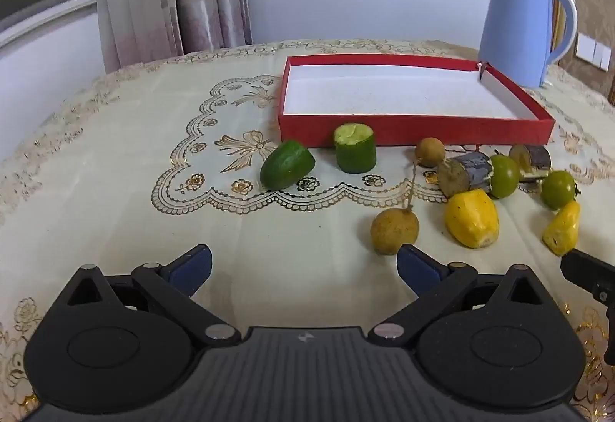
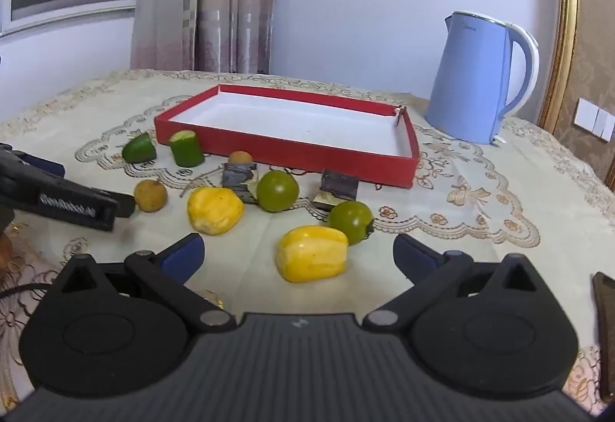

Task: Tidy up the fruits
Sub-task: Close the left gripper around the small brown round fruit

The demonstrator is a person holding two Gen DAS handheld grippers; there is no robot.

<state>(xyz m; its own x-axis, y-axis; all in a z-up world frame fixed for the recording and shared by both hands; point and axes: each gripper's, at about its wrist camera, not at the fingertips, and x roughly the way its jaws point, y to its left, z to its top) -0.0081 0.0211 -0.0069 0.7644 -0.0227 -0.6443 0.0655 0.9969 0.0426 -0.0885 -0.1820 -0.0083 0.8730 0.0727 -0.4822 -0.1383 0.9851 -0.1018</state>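
On the embroidered tablecloth (image 2: 480, 191), between the two grippers and the empty red tray (image 2: 399, 160), the fruit lay scattered and none of it was in the tray yet. The right gripper (image 2: 298, 255) stood with its jaws wide and nothing between the pads, and the nearest yellow fruit piece (image 2: 312, 253) sat just ahead at twelve o'clock, framed by the blue pads. It looked smooth, rounded and probably soft, so I judged it light but liable to bruise or slip; a gentle grip across its narrower sides seemed best. A second yellow piece (image 2: 215, 210) lay at eleven o'clock, with two round green fruits (image 2: 277, 190) beyond, glossy and likely to roll. The left gripper (image 1: 303, 266) was equally wide and empty; a brown round fruit (image 1: 394, 231) on a thin stem lay at one o'clock, just beside its right pad. Two cucumber chunks (image 1: 355, 149), firm-looking with flat cut ends, stood at twelve o'clock near the tray wall. A blue kettle (image 2: 476, 80) stood past the tray at one o'clock.
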